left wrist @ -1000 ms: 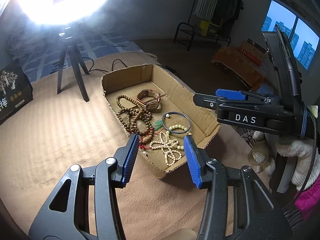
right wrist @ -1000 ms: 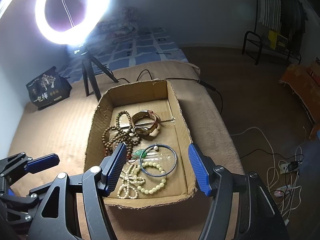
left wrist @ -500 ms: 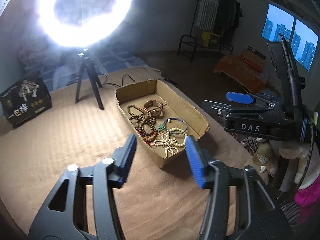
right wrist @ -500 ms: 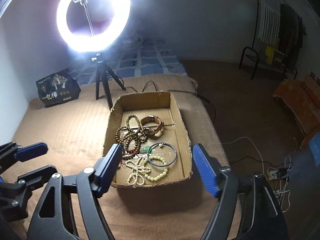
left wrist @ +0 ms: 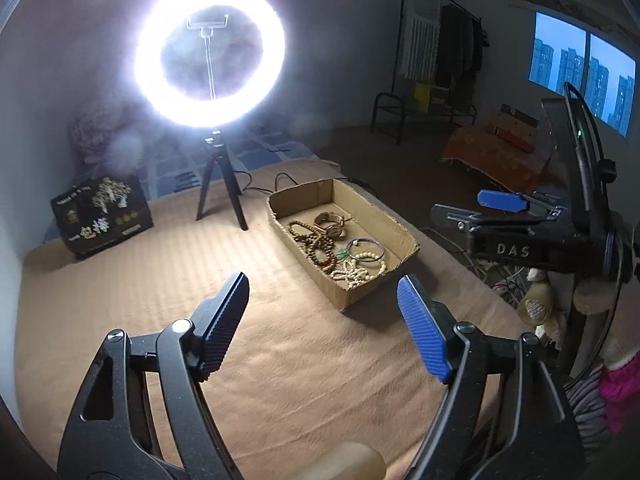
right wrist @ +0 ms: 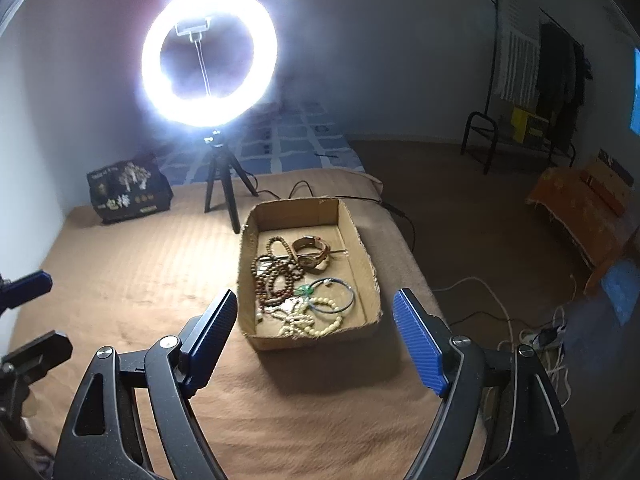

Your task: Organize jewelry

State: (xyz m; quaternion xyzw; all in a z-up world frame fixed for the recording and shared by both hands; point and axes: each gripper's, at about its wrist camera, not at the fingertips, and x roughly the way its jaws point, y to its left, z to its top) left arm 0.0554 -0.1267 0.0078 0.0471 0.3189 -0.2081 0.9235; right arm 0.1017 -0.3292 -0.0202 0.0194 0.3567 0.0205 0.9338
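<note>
An open cardboard box [left wrist: 348,300] [right wrist: 312,340] lies on the tan blanket. Inside it are brown bead strands [right wrist: 276,276], a watch [right wrist: 310,252], a blue bangle [right wrist: 334,296] and cream beads [right wrist: 308,320]; the same heap of jewelry [left wrist: 340,248] shows in the left wrist view. My left gripper [left wrist: 323,280] hovers short of the box, jaws opening, nothing between them. My right gripper [right wrist: 316,294] hangs above the blanket before the box's near wall, jaws opening too, and empty. Each gripper also appears at the edge of the other's view.
A bright ring light [left wrist: 210,56] on a small tripod [right wrist: 224,196] stands behind the box. A dark printed box [left wrist: 102,216] sits at the back left. The bed's right edge drops to a floor with cables [right wrist: 532,336]. A clothes rack [left wrist: 440,60] stands far off.
Both grippers have drawn back and up from the box, which now looks smaller and farther. Both pairs of jaws have spread wider. The jewelry has not moved.
</note>
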